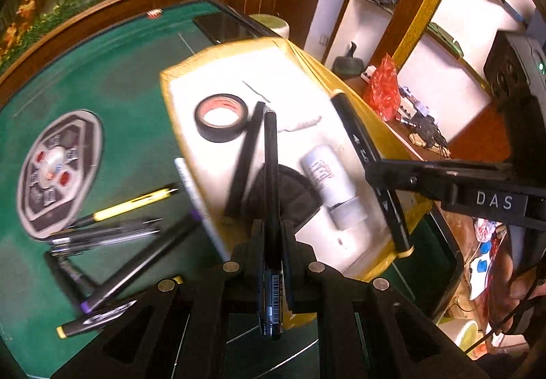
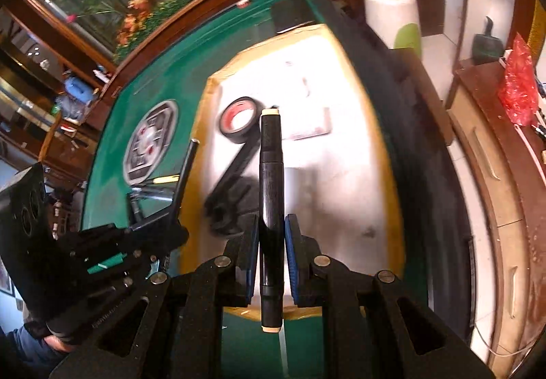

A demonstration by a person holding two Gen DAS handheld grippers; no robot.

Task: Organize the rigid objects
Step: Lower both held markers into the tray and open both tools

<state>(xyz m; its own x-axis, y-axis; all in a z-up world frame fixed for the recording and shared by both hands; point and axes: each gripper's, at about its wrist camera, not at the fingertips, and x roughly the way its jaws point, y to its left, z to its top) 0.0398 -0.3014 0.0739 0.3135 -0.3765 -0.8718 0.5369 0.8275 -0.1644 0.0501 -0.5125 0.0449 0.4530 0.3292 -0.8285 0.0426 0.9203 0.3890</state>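
Left tongs (image 1: 272, 242): closed tight on a slim black pen (image 1: 271, 174), barcode label near its lower end, shaft running up over the tray.

Right tongs (image 2: 272, 252): blue pads clamped on a thick black marker (image 2: 271, 194) with cream end caps, held lengthwise above the tray; seen from the left wrist view at the tray's right edge.

Tray (image 1: 177, 99): white floor, yellow rim, resting on the green counter (image 1: 129, 88). Contents, near to far: white cylindrical bottle (image 1: 329, 184) lying on its side; dark rounded item (image 1: 293, 194) beneath the pen, possibly a cloth or pad, blurred; black stick-shaped pen (image 1: 244, 160) lying diagonally; roll of black tape (image 1: 221, 117) with red inner core.

Counter, left of the tray: loose cluster of pens and markers, including a yellow-barrelled pen (image 1: 133, 203), a white marker (image 1: 192, 191) against the tray rim, and a purple-tipped black marker (image 1: 143, 263). Beyond them, the counter's silver control panel (image 1: 58, 170) with red buttons.
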